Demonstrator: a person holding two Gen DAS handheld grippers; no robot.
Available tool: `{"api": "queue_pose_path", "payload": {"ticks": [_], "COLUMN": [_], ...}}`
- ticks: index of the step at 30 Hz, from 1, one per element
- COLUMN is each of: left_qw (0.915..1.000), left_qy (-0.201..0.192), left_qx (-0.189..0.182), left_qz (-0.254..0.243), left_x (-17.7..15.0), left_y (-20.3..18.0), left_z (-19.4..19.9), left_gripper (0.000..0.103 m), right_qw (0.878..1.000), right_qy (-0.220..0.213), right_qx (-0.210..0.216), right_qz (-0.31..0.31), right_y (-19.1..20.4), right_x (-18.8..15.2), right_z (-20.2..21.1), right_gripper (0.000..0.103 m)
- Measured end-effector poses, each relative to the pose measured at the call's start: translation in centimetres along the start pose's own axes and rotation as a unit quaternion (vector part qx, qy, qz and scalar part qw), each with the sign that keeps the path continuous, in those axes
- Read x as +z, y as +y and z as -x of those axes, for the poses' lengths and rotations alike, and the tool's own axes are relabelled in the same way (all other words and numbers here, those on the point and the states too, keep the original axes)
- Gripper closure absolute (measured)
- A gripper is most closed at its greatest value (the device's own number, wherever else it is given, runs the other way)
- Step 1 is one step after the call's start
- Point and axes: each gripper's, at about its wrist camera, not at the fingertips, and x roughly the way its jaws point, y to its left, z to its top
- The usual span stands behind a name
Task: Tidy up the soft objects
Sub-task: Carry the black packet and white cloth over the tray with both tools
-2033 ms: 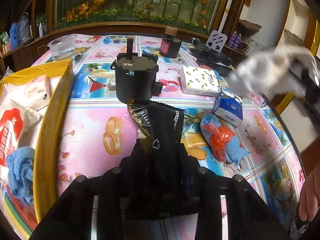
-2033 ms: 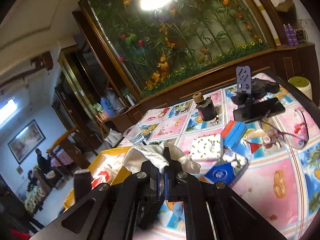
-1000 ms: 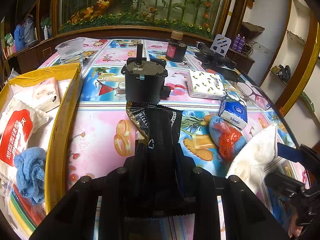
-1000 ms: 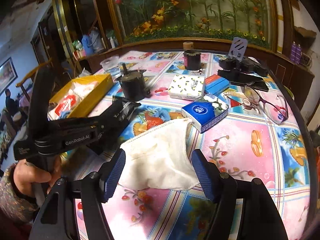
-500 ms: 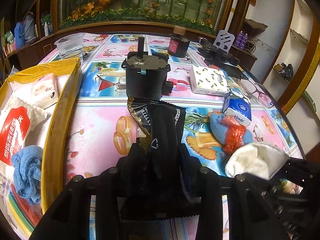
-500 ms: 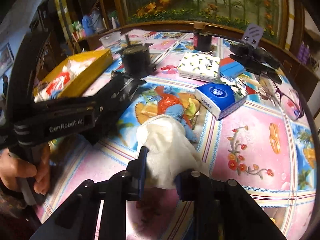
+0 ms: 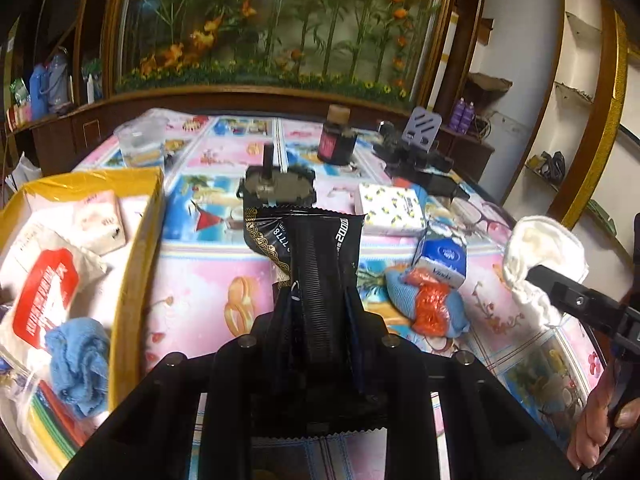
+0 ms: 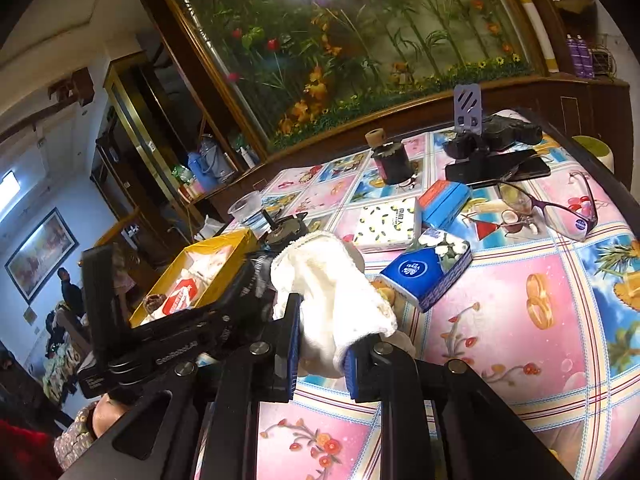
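My left gripper [image 7: 316, 308] has a black foil packet [image 7: 312, 248] between its jaws, which are closing on it; the packet sticks up above the table. Lifted off the table at the right, a crumpled white cloth [image 8: 332, 288] is held by my right gripper [image 8: 320, 344], shut on its lower part. The left wrist view shows the same white cloth [image 7: 540, 252] at its right edge. A blue-and-orange cloth bundle [image 7: 428, 300] lies on the patterned tablecloth between the two grippers. At the left stands a yellow box [image 7: 136, 248] with a blue cloth [image 7: 78, 356] and white packets inside.
A blue tissue pack [image 8: 424, 276] and a lemon-print tissue pack [image 8: 384, 224] lie mid-table. Behind the packet stands a black motor [image 7: 276, 188]. Farther back are a dark bottle [image 7: 336, 140], a plastic cup [image 7: 140, 140], glasses [image 8: 552, 204] and a phone stand.
My right gripper laid the white cloth on the table, opened, then shut on it again and lifted it, tilting upward. The left gripper kept the black packet and rose slightly.
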Motion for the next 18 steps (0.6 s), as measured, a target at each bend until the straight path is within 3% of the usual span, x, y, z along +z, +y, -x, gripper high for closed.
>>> {"api": "queue_pose_path", "payload": {"ticks": [6, 12, 18], "left_qw": [0.9994, 0.9978, 0.9957], "left_qy": [-0.035, -0.057, -0.072], "left_qx": [0.004, 0.022, 0.035], "left_qz": [0.005, 0.026, 0.048], "left_x": [0.5, 0.7, 1.0], "left_y": [0.2, 1.8, 5.0], "left_z": [1.6, 3.5, 6.8], "left_gripper": [0.079, 0.079, 0.079], "right_qw": [0.999, 0.998, 0.999], "right_qy": [-0.023, -0.053, -0.041], "right_qx": [-0.006, -0.013, 0.009], "right_qz": [-0.024, 0.004, 0.018], "right_y": [1.1, 5.3, 9.3], "right_x": [0.6, 1.6, 1.8], "right_z": [-1.1, -3.6, -6.9], "right_gripper": [0.084, 0.084, 0.083]}}
